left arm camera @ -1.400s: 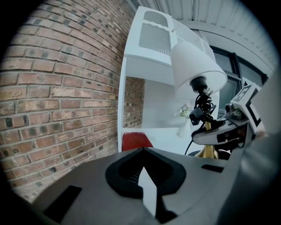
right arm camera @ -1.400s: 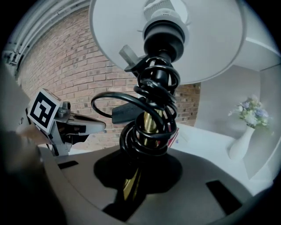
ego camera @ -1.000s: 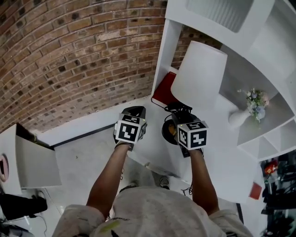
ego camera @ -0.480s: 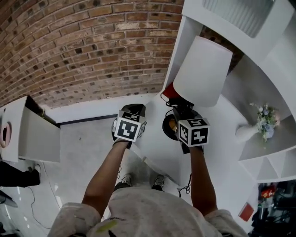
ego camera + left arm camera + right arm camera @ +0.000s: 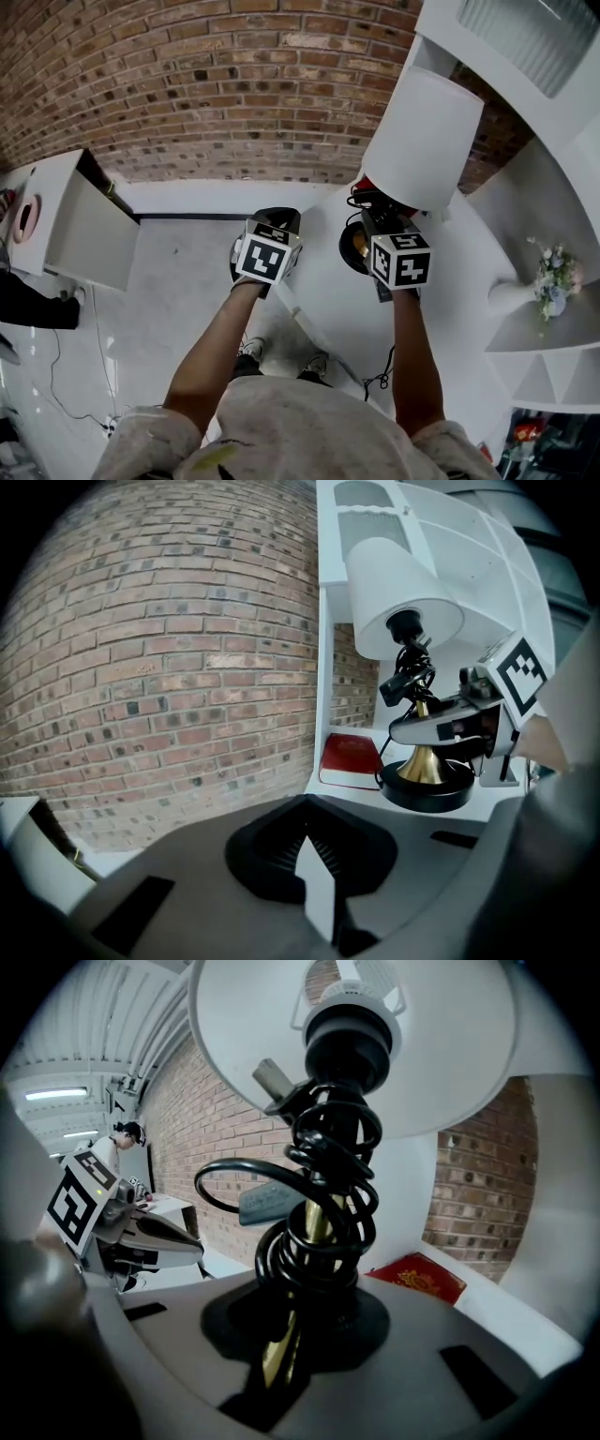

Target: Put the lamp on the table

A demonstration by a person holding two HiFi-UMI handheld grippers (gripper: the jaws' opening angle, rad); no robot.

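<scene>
Our right tool (image 5: 373, 234) grips the lamp (image 5: 422, 141) (book (image 5: 352, 758) at its 12 o'clock); our left tool (image 5: 272, 225) is closed, empty.

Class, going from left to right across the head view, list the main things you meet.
white cabinet → left gripper → right gripper, shut on the lamp → vase of flowers

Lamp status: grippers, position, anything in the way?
Right gripper shut on lamp stem; left gripper shut, empty. Base low over table, contact unclear. Red book beside base.
</scene>
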